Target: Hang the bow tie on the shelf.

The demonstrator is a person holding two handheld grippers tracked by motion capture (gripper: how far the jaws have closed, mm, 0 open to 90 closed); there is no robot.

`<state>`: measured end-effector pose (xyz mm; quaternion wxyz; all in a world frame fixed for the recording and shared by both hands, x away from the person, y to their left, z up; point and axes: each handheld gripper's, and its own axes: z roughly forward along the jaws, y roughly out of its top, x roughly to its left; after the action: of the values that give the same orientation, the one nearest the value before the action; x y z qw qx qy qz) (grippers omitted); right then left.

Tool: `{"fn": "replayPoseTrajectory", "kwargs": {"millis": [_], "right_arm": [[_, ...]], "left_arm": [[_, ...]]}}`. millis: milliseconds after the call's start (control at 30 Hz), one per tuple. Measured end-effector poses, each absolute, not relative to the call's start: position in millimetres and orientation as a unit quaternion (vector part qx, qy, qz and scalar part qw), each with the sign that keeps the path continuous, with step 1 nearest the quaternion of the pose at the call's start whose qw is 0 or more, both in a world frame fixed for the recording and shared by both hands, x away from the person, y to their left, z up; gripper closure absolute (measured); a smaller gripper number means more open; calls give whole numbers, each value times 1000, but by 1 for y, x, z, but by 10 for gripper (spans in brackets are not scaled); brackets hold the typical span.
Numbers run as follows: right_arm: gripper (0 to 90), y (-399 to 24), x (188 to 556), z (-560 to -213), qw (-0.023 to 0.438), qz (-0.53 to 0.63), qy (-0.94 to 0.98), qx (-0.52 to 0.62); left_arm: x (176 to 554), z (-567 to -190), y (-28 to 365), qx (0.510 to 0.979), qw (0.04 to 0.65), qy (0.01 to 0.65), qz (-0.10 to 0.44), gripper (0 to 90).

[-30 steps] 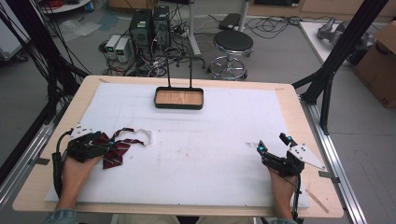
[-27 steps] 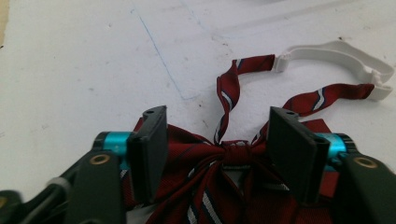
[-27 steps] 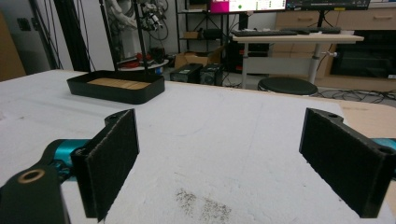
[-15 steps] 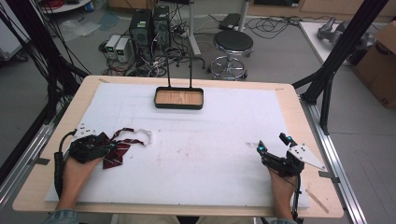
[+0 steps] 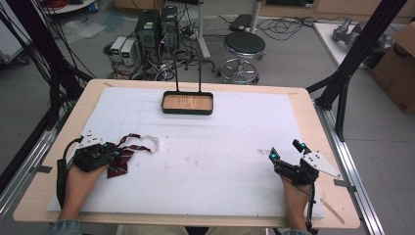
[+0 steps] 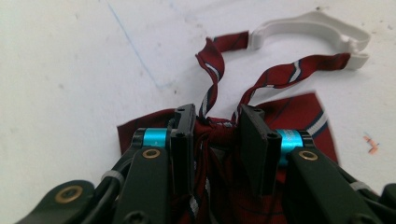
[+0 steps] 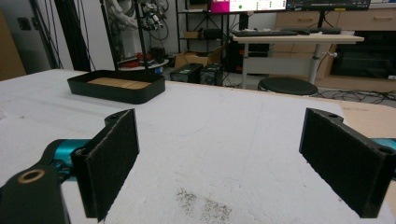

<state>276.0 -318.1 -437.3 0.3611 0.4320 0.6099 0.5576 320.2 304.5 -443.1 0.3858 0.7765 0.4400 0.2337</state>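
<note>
Since the earlier frame the left tool (image 6: pixel 217 128) has been closing and now pinches the maroon bow tie (image 6: pixel 299 116) on the counter (image 5: pixel 220 161), right tool (image 7: pixel 219 158) wide and empty; its dangling strap (image 6: pixel 308 28) could snag.

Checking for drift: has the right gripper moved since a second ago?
No. The right gripper sits at the same spot near the table's right edge, jaws open.
</note>
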Motion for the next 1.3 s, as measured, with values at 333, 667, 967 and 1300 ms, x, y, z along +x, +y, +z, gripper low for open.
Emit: {"fn": "replayPoseTrajectory", "kwargs": {"millis": [333,667,967,1300], "right_arm": [[111,-318,276,-437,361,557,610,433],[111,-319,276,-437,360,557,610,434],[111,-319,276,-437,361,555,610,436],[111,-319,276,-438,360,556,609,437]], "left_arm": [[310,-414,293,764,440,374,288,667],[315,-381,277,765,466,329,298,666],[338,-360,264,784,475,286,279,666],[371,-333,241,815,471,232,245,666]]}}
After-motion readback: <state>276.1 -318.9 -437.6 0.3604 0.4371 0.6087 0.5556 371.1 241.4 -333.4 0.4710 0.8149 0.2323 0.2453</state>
